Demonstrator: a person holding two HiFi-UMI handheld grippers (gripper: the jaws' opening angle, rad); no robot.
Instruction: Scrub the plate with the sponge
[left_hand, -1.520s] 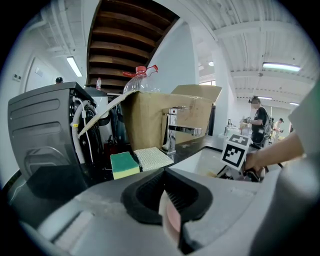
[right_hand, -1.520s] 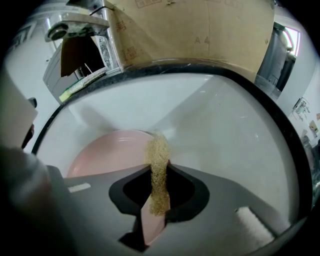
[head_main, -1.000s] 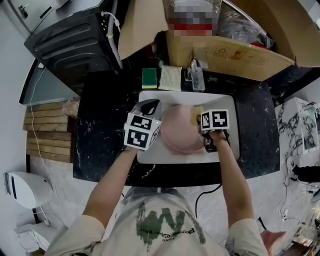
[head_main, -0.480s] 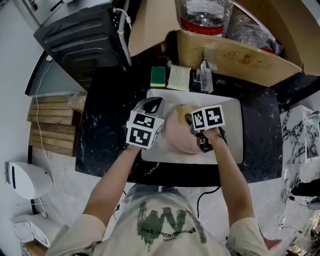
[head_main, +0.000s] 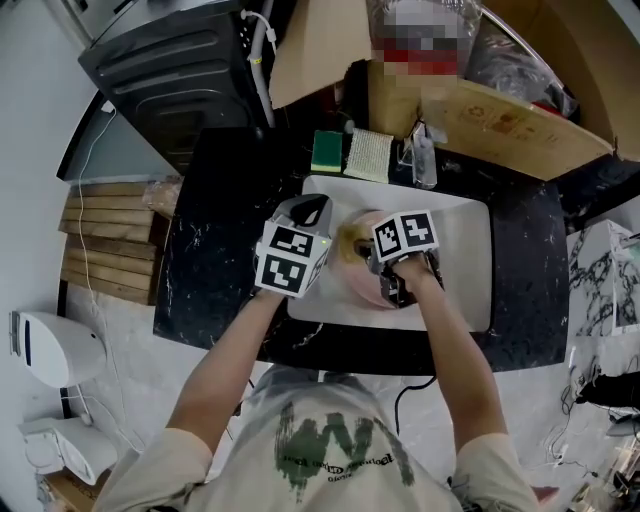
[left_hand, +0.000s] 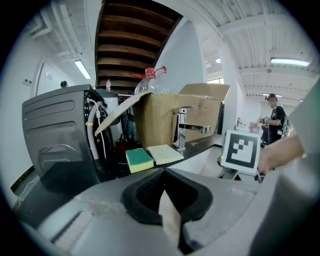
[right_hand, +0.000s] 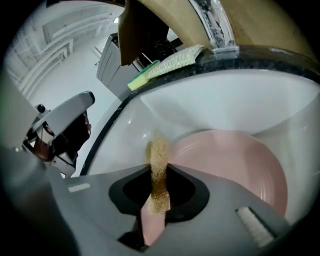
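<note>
A pink plate (head_main: 366, 287) (right_hand: 235, 165) lies in the white sink (head_main: 462, 262). My right gripper (head_main: 360, 245) (right_hand: 160, 172) is shut on a golden-brown scrub sponge (head_main: 350, 240) (right_hand: 159, 159). The sponge sits at the plate's left rim, against the sink floor. My left gripper (head_main: 309, 211) (left_hand: 163, 172) hovers over the sink's left edge, just left of the plate. Its jaws meet at the tips with nothing beyond them. The right gripper and hand hide most of the plate in the head view.
A green-and-yellow sponge (head_main: 326, 150) (left_hand: 139, 159) and a white mesh pad (head_main: 368, 155) (left_hand: 164, 152) lie on the black counter behind the sink. A faucet (head_main: 422, 150) (left_hand: 181, 132) stands beside them. An open cardboard box (head_main: 500, 110) and a dark appliance (head_main: 180, 75) stand behind.
My right gripper has carried the sponge leftward across the plate, from its right part to its left rim. The left gripper has stayed beside the plate.
</note>
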